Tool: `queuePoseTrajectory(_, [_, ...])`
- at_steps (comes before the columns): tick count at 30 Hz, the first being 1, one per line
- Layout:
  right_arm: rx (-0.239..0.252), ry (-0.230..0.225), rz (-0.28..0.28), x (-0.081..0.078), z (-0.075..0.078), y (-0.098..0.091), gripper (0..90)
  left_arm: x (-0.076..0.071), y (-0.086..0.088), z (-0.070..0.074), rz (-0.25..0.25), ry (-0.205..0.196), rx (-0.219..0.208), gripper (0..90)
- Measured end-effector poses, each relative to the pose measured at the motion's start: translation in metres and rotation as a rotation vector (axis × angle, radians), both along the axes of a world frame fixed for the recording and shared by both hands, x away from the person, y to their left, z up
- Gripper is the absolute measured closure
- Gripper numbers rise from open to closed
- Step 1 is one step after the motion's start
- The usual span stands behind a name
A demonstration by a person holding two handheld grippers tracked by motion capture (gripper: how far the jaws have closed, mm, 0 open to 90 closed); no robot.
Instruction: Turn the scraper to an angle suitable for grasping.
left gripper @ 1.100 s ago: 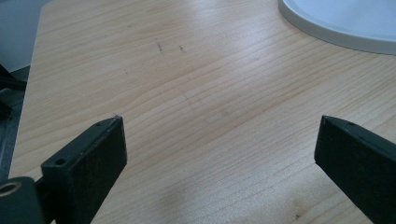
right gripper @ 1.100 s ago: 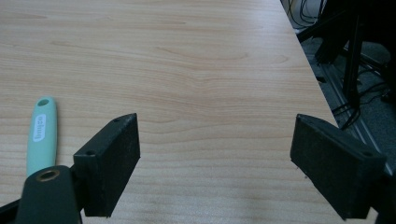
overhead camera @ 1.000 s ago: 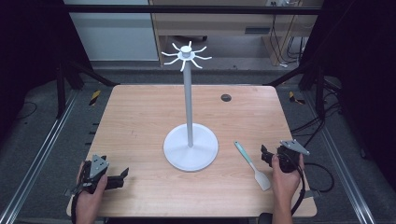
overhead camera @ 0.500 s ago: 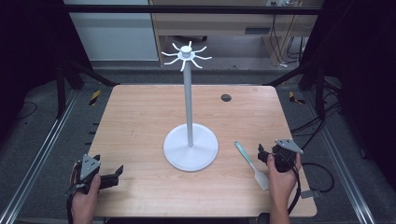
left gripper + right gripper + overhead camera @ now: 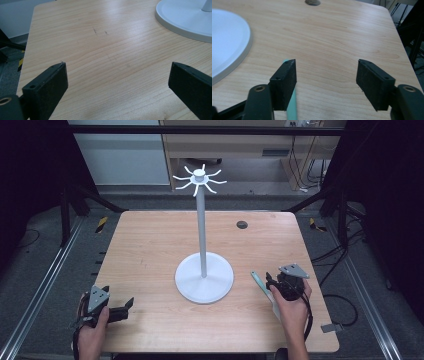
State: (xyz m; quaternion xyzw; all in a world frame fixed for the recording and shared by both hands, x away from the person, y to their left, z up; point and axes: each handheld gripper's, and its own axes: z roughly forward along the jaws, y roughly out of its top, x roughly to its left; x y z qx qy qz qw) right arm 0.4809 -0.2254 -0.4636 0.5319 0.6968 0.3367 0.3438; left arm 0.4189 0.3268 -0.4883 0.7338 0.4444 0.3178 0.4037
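Both tongs (image 5: 117, 82) (image 5: 325, 83) gape apart over bare table (image 5: 150, 250) near its front edge.

A light wooden table with rounded corners (image 5: 150, 250) carries a tall white stand with a round base (image 5: 204, 279) at its middle, a pale green spatula-like tool (image 5: 260, 283) right of the base, and a small dark round disc (image 5: 242, 224) toward the far edge.
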Motion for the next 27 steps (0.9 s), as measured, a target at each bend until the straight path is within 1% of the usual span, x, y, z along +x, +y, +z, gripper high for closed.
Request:
queuePoseTrajectory(1, [-0.020,0.034,0.028,0.004,0.005,0.005,40.2,-0.001,-0.001,0.000,-0.003,-0.001,0.004,2.1])
queuePoseTrajectory(2, [-0.028,0.061,0.037,0.007,0.008,0.008,41.3,-0.001,-0.001,0.000,-0.005,0.000,0.005,2.1])
queuePoseTrajectory(4, [-0.069,0.111,0.072,0.014,0.013,0.013,47.2,0.000,-0.002,0.000,-0.007,0.000,0.009,2.2])
queuePoseTrajectory(5, [-0.088,0.121,0.089,0.018,0.015,0.015,49.9,0.000,-0.002,0.000,-0.006,-0.001,0.013,2.2])
queuePoseTrajectory(6, [-0.092,0.140,0.098,0.021,0.016,0.017,52.1,0.000,-0.002,0.000,-0.006,-0.002,0.010,2.3])
queuePoseTrajectory(7, [-0.093,0.168,0.111,0.024,0.017,0.020,58.1,0.000,-0.002,0.001,-0.005,-0.006,0.007,2.3])
queuePoseTrajectory(8, [-0.095,0.190,0.140,0.028,0.017,0.020,62.9,0.001,-0.001,0.001,-0.005,-0.012,0.005,2.4])
queuePoseTrajectory(9, [-0.082,0.206,0.156,0.030,0.017,0.021,66.3,0.001,-0.001,0.001,-0.005,-0.012,0.005,2.4])
queuePoseTrajectory(10, [-0.082,0.206,0.156,0.030,0.017,0.021,66.3,0.001,-0.001,0.002,-0.004,-0.016,-0.001,2.4])
queuePoseTrajectory(11, [-0.067,0.225,0.173,0.034,0.015,0.022,77.3,0.000,-0.001,0.002,0.000,-0.018,-0.001,2.6])
queuePoseTrajectory(12, [-0.069,0.230,0.176,0.035,0.014,0.022,80.2,0.000,-0.001,0.002,0.000,-0.018,-0.001,2.6])
queuePoseTrajectory(13, [-0.069,0.230,0.176,0.035,0.014,0.022,80.2,0.000,-0.001,0.002,-0.001,-0.021,-0.003,2.6])
queuePoseTrajectory(14, [-0.049,0.247,0.185,0.038,0.012,0.022,86.3,-0.001,-0.002,0.003,-0.002,-0.022,-0.001,2.6])
queuePoseTrajectory(15, [-0.048,0.255,0.190,0.040,0.011,0.021,87.1,-0.001,-0.003,0.003,-0.006,-0.021,0.000,2.6])
queuePoseTrajectory(17, [-0.053,0.291,0.186,0.044,0.007,0.021,89.8,-0.001,-0.004,0.002,-0.009,-0.021,0.005,2.6])
queuePoseTrajectory(18, [-0.056,0.301,0.182,0.046,0.006,0.021,90.0,-0.001,-0.005,0.002,-0.011,-0.022,0.007,2.7])
queuePoseTrajectory(22, [-0.045,0.324,0.190,0.055,-0.001,0.021,90.0,0.000,-0.007,0.002,-0.014,-0.022,0.008,2.8])
queuePoseTrajectory(23, [-0.045,0.324,0.190,0.055,-0.001,0.021,90.0,0.000,-0.007,0.002,-0.018,-0.022,0.010,2.8])
queuePoseTrajectory(26, [-0.040,0.352,0.179,0.061,-0.011,0.023,90.0,-0.001,-0.007,0.002,-0.019,-0.023,0.011,2.8])
queuePoseTrajectory(27, [-0.040,0.352,0.179,0.061,-0.011,0.023,90.0,-0.001,-0.007,0.002,-0.019,-0.023,0.011,2.8])
